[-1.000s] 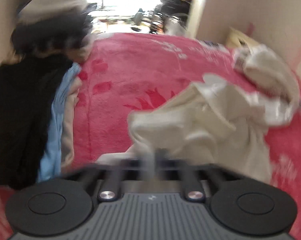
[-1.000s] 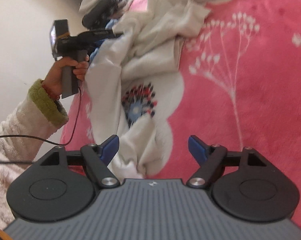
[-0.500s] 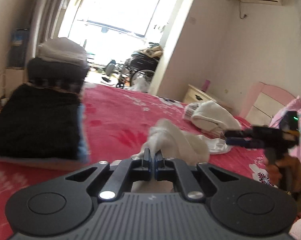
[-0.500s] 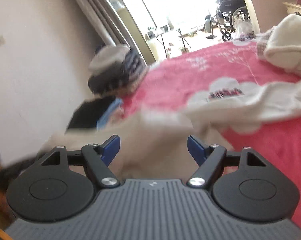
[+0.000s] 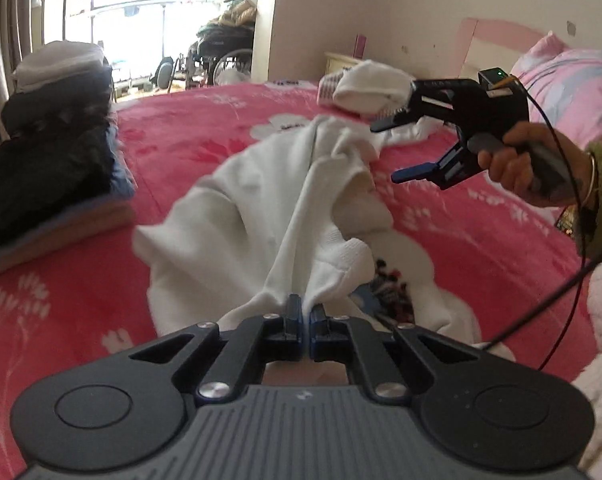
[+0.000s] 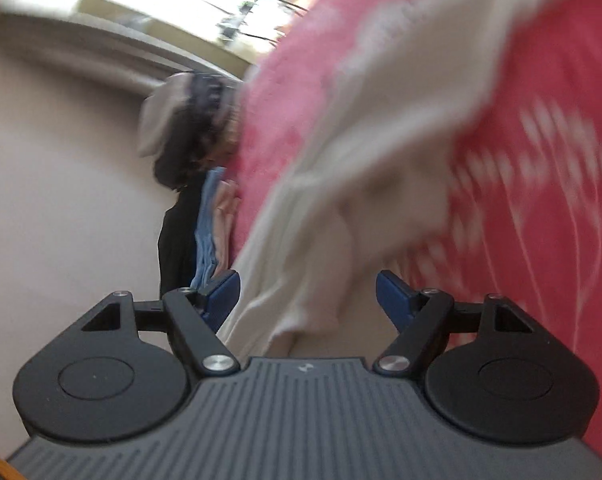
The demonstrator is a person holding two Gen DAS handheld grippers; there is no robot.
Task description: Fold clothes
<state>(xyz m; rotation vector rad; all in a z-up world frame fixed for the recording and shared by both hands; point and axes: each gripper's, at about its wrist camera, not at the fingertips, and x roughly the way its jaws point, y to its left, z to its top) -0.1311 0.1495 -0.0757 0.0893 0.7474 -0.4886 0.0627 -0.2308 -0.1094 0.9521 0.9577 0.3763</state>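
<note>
A white sweatshirt (image 5: 285, 200) with a coloured print lies crumpled on the pink bed cover (image 5: 81, 280). My left gripper (image 5: 305, 312) is shut on a pinched edge of the sweatshirt at its near end. My right gripper (image 5: 393, 150) shows in the left wrist view to the right of the sweatshirt, jaws wide open and empty, turned on its side and held above the bed. In the blurred right wrist view the sweatshirt (image 6: 361, 168) lies just ahead of the open right gripper (image 6: 307, 292), between its blue pads but not gripped.
A stack of folded dark, blue and tan clothes (image 5: 49, 184) sits on the bed's left side, with a taller pile (image 5: 57, 80) behind it. Another white garment (image 5: 369, 84) lies at the far side. Pink pillows (image 5: 573, 80) lie at the right.
My left gripper stays shut on the sweatshirt and has pulled it nearer, stretching it out. My right gripper has turned on its side and come closer to the sweatshirt, still open.
</note>
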